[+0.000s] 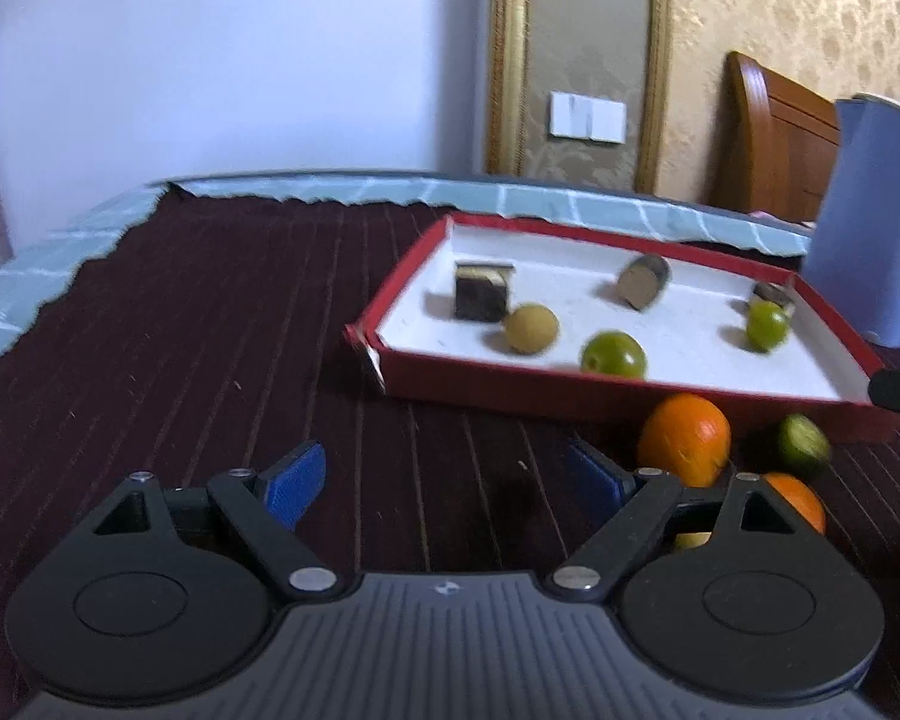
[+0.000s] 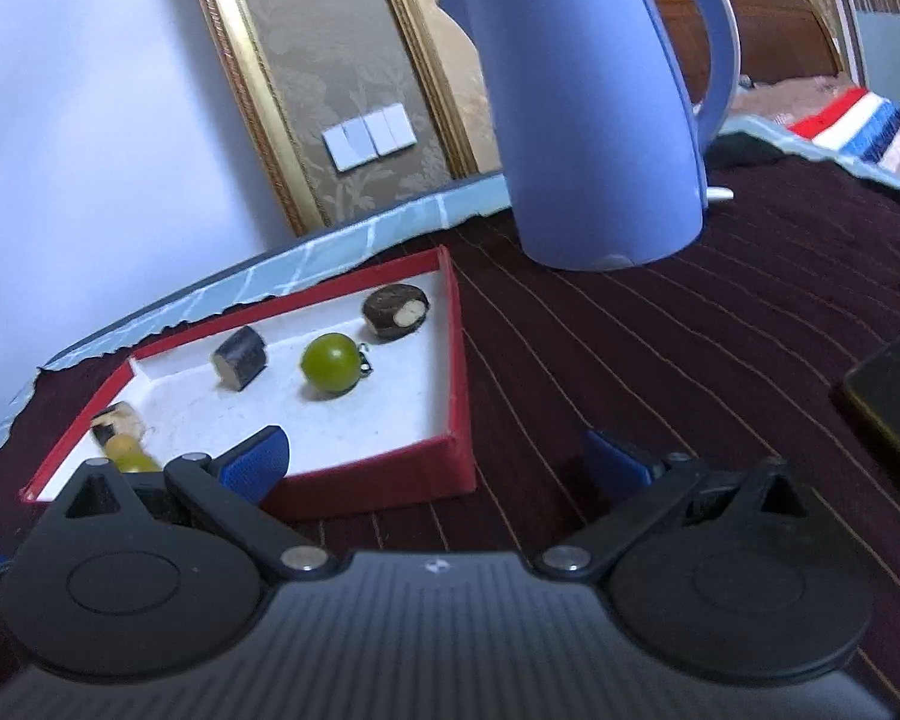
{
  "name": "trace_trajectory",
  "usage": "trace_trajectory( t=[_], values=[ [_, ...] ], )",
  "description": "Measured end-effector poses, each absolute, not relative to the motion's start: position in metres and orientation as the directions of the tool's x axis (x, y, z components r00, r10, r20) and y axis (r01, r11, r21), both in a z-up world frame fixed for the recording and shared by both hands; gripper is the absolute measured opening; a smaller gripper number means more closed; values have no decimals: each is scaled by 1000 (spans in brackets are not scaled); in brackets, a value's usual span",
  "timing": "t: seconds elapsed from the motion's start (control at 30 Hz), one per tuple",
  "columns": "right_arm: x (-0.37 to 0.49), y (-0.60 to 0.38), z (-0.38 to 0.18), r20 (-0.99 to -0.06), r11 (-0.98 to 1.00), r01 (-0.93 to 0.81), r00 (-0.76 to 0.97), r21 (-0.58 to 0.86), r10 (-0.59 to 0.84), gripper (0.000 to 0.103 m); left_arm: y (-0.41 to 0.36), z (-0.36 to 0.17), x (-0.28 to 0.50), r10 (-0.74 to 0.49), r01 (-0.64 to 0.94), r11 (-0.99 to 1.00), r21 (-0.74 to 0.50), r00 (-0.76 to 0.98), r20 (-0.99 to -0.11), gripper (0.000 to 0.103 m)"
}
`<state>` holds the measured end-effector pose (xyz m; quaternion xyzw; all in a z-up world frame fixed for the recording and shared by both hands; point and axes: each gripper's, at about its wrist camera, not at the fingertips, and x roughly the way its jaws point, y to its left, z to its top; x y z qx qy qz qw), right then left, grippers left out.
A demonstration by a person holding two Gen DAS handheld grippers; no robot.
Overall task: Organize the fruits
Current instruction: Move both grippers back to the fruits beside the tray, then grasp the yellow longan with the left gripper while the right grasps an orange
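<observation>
— At bottom centre of the left view: left tool (image 1: 446, 478), blue pads spread wide, nothing between them, tipped down over bare striped cloth.

— And just right of it?

— Large orange (image 1: 684, 438) just beside the right pad, second orange (image 1: 798, 498) half hidden behind the linkage, loose green fruit (image 1: 804, 447) between them and the frame's right edge. All three outside the red tray (image 1: 570, 402), close against its near wall. Probably the ones left to sort.

— Inside the tray?

— Yellowish fruit (image 1: 531, 329), two green ones, several dark cut chunks, all well apart on the white floor. Plenty of bare floor for more.

— Right tool (image 2: 437, 462)?

— Bottom centre of the right view, likewise gaping and empty. Set astride the tray's near corner: one pad over the white floor, the other over dark cloth.

— Why so wide?

— Seemingly readied for the orange, a broad round thing apt to roll if nudged off-centre.

— Edges to mind?

— Low tray wall first: needs a lift over, not a slide. Blue kettle (image 2: 594, 120) at upper centre and right, near the tray's far corner. Dark flat object (image 2: 894, 408) at the right edge. Counter edge just behind the tray's far wall.

— Free room?

— Whole left half of the left view: open cloth, good for swinging round.
</observation>
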<state>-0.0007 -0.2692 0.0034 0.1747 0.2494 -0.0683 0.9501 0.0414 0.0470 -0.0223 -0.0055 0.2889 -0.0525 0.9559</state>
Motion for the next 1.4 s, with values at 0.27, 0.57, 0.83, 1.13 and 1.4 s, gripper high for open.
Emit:
trace_trajectory(
  t=[0.27, 0.57, 0.83, 1.13, 1.4],
  values=[
    [-28, -218, 15, -456, 999, -15, 890, 35, 29, 103, 39, -23, 22, -238, 250, 967, -50, 814, -529, 87],
    [-28, -198, 8, -504, 985, 20, 857, -172, -106, 103, 13, -23, 14, -276, 345, 938, 31, 801, -531, 87],
    [-28, -211, 5, -513, 994, 35, 854, -101, -83, 103, -8, -25, 18, -228, 327, 941, 89, 805, -548, 86],
    [-27, -214, 5, -520, 996, 47, 850, -73, -78, 103, -5, -30, 24, -239, 326, 944, 45, 772, -589, 32],
    [-36, -193, 5, -517, 990, -86, 856, -115, 15, 103, 27, -29, 23, -169, 241, 969, 48, 797, -580, 27]
  ],
)
